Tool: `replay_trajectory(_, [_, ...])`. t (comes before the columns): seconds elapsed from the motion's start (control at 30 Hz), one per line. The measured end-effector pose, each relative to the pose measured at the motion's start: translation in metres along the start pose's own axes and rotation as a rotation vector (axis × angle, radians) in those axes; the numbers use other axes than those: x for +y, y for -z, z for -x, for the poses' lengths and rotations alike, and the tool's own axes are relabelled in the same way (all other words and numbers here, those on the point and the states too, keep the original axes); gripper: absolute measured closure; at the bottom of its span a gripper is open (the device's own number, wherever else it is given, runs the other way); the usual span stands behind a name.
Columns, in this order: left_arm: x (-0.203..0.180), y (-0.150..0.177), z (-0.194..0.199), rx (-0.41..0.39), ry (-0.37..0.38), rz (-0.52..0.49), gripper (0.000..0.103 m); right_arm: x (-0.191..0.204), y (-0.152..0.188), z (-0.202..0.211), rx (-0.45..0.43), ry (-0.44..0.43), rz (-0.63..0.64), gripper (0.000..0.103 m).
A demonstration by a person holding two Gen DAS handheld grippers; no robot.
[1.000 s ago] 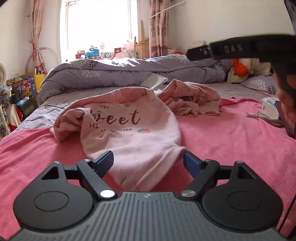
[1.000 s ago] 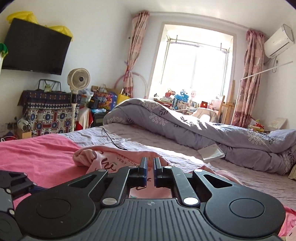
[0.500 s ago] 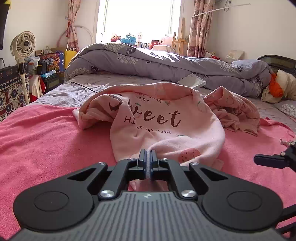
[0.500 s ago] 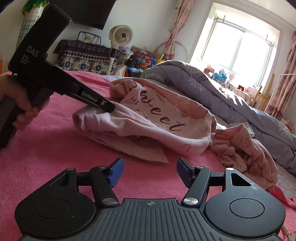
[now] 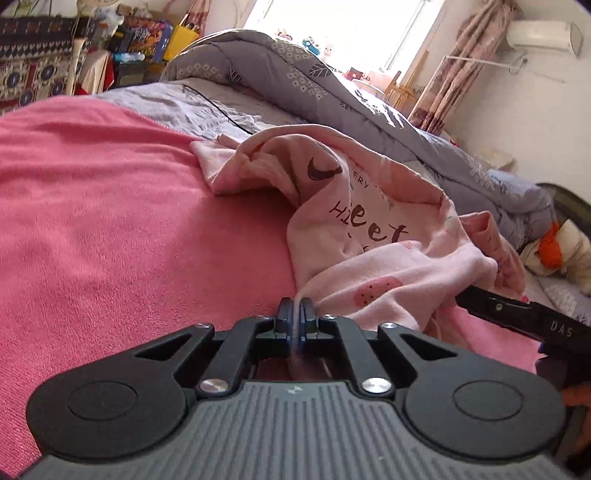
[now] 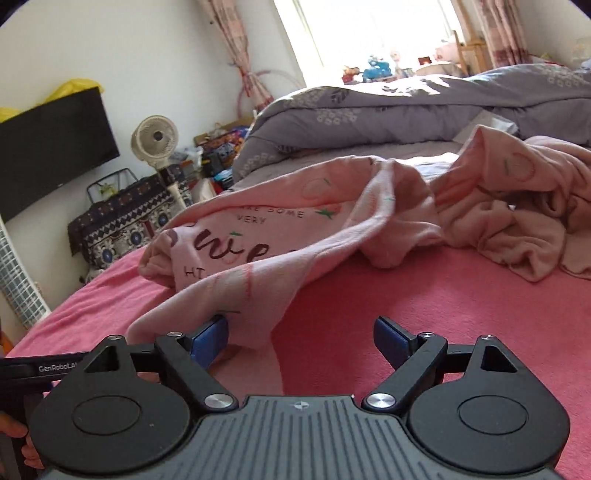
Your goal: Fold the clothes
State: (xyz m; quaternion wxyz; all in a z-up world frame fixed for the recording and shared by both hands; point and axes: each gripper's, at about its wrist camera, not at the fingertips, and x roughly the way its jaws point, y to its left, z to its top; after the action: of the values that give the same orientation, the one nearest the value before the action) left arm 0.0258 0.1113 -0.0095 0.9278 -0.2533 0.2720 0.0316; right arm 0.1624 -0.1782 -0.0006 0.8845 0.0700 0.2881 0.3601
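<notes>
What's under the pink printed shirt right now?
The pink printed shirt lies on the pink blanket. Its near hem drapes over the opening right gripper's left finger. Anything beneath the bunched middle is hidden.

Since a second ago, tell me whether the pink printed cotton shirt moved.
Yes. The pink printed cotton shirt has bunched and its hem lifted off the pink blanket.

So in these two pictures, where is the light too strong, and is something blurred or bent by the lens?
Left wrist view: the window is blown out white; the bed's pink blanket bulges from the fisheye lens; the fabric strip behind the shut left claw looks smeared. Right wrist view: the window is also overexposed, sun patches glare on the grey quilt, and the picture corners are black.
</notes>
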Motion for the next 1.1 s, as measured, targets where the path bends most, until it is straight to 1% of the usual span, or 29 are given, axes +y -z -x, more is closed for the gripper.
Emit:
replay_trajectory(0.07, [0.010,0.001,0.000,-0.001,0.037,0.051,0.099,0.017,-0.006,-0.011,0.012,-0.042,0.035,0.043])
replay_trajectory(0.1, [0.015,0.002,0.001,-0.001,0.056,0.077,0.099,0.024,-0.011,-0.017,0.029,-0.055,0.028,0.068])
replay_trajectory(0.13, [0.018,0.002,0.001,-0.002,0.070,0.095,0.099,0.029,-0.016,-0.021,0.044,-0.066,0.012,0.089])
replay_trajectory(0.17, [0.020,0.003,0.001,-0.003,0.079,0.104,0.099,0.033,-0.021,-0.019,0.037,-0.075,-0.004,0.093])
replay_trajectory(0.2, [0.021,0.003,0.002,-0.004,0.087,0.112,0.099,0.036,-0.026,-0.017,0.031,-0.084,-0.019,0.092])
replay_trajectory(0.27, [0.020,0.001,0.005,-0.017,0.100,0.119,0.099,0.038,-0.038,0.003,-0.034,-0.140,-0.059,0.093])
replay_trajectory(0.3, [0.019,0.001,0.007,-0.030,0.103,0.114,0.098,0.037,-0.045,0.020,-0.097,-0.154,-0.085,0.093])
replay_trajectory(0.4, [0.019,0.001,0.013,-0.063,0.111,0.116,0.059,0.022,-0.060,0.083,-0.303,-0.187,-0.186,0.095])
replay_trajectory(0.43, [0.019,0.001,0.014,-0.071,0.110,0.119,0.059,0.015,-0.064,0.104,-0.368,-0.203,-0.215,0.095])
replay_trajectory(0.47, [0.020,0.001,0.014,-0.069,0.108,0.125,0.059,0.009,-0.068,0.120,-0.389,-0.193,-0.227,0.095])
replay_trajectory(0.5, [0.021,0.000,0.012,-0.060,0.104,0.132,0.059,0.003,-0.071,0.133,-0.381,-0.177,-0.210,0.095])
replay_trajectory(0.53, [0.021,0.000,0.011,-0.056,0.101,0.133,0.059,-0.001,-0.070,0.143,-0.382,-0.126,-0.187,0.095])
replay_trajectory(0.57, [0.021,0.000,0.011,-0.055,0.100,0.132,0.059,-0.003,-0.067,0.148,-0.364,-0.059,-0.155,0.095])
replay_trajectory(0.6, [0.021,-0.001,0.010,-0.055,0.099,0.130,0.059,-0.006,-0.063,0.150,-0.325,-0.003,-0.107,0.094])
replay_trajectory(0.63, [0.021,-0.001,0.010,-0.054,0.098,0.129,0.059,-0.008,-0.055,0.149,-0.260,0.048,-0.039,0.091])
replay_trajectory(0.67, [0.021,-0.001,0.010,-0.052,0.096,0.128,0.059,-0.009,-0.040,0.142,-0.189,0.083,0.000,0.089])
replay_trajectory(0.7, [0.020,-0.001,0.009,-0.051,0.095,0.127,0.059,-0.010,-0.025,0.135,-0.118,0.117,0.037,0.078])
replay_trajectory(0.73, [0.020,-0.001,0.009,-0.050,0.094,0.125,0.059,-0.012,-0.014,0.129,-0.067,0.118,0.033,0.063])
replay_trajectory(0.8, [0.020,-0.001,0.009,-0.047,0.092,0.124,0.059,-0.005,0.022,0.108,0.025,0.073,0.021,0.048])
replay_trajectory(0.87, [0.021,-0.002,0.008,-0.046,0.093,0.126,0.059,0.006,0.039,0.093,0.048,0.036,0.047,0.042])
replay_trajectory(0.9, [0.021,-0.001,0.008,-0.046,0.094,0.127,0.059,0.023,0.048,0.084,0.042,0.024,0.073,0.030])
replay_trajectory(0.93, [0.021,-0.001,0.008,-0.046,0.095,0.128,0.059,0.032,0.050,0.078,0.040,0.019,0.087,0.023])
replay_trajectory(0.97, [0.021,-0.001,0.008,-0.047,0.096,0.129,0.059,0.041,0.052,0.071,0.038,0.014,0.102,0.025])
replay_trajectory(1.0, [0.022,-0.001,0.009,-0.050,0.096,0.132,0.059,0.056,0.051,0.066,0.065,0.030,0.119,0.047])
replay_trajectory(1.03, [0.022,-0.001,0.011,-0.058,0.096,0.136,0.059,0.063,0.048,0.060,0.079,0.045,0.113,0.097])
replay_trajectory(1.07, [0.023,0.000,0.015,-0.074,0.088,0.146,0.058,0.064,0.040,0.056,0.081,0.046,0.080,0.094])
replay_trajectory(1.1, [0.024,0.002,0.023,-0.112,0.064,0.164,0.059,0.064,0.036,0.059,0.066,0.028,0.035,0.095])
